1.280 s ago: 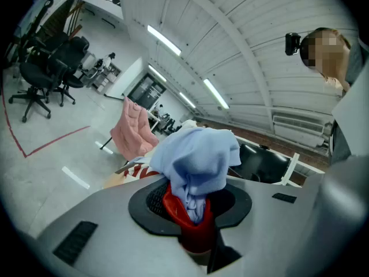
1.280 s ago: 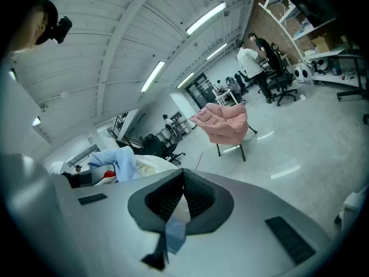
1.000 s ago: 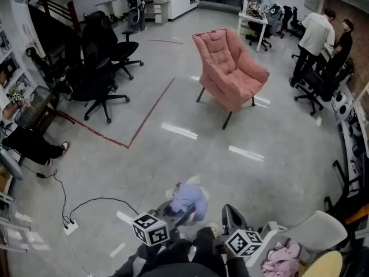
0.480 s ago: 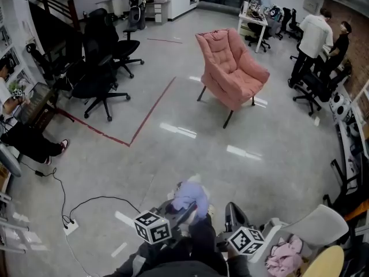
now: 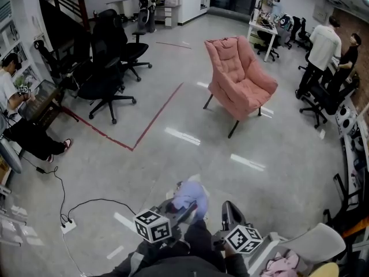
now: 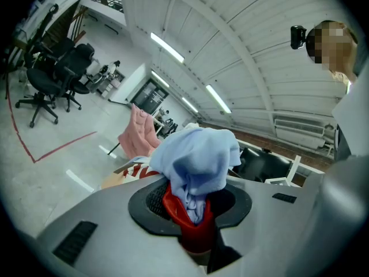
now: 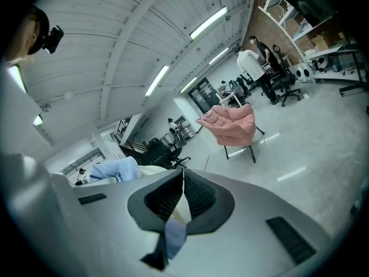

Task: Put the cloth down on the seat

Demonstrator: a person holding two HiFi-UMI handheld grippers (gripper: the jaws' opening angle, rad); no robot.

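A light blue cloth (image 5: 191, 196) is bunched up low in the head view, and my left gripper (image 5: 183, 210) is shut on it. In the left gripper view the cloth (image 6: 199, 154) bulges out above the red-lined jaws of the left gripper (image 6: 193, 205). My right gripper (image 5: 229, 213) hangs just to its right; in its own view the right gripper (image 7: 182, 183) has its dark ribbed pads closed together with nothing between them. The pink armchair (image 5: 242, 77) stands far off across the floor, its seat bare. It also shows small in both gripper views: armchair (image 6: 138, 133), armchair (image 7: 232, 126).
Black office chairs (image 5: 109, 68) stand at the back left, beside a red tape line (image 5: 155, 108) on the grey floor. A cable and power strip (image 5: 68, 225) lie at the lower left. People stand at desks (image 5: 323, 45) at the right. A white chair (image 5: 314, 238) holding pink fabric is at the lower right.
The view has shifted, so the armchair sits slightly more to the right and lower in the frame. Both grippers keep their places and the cloth stays in the left one.
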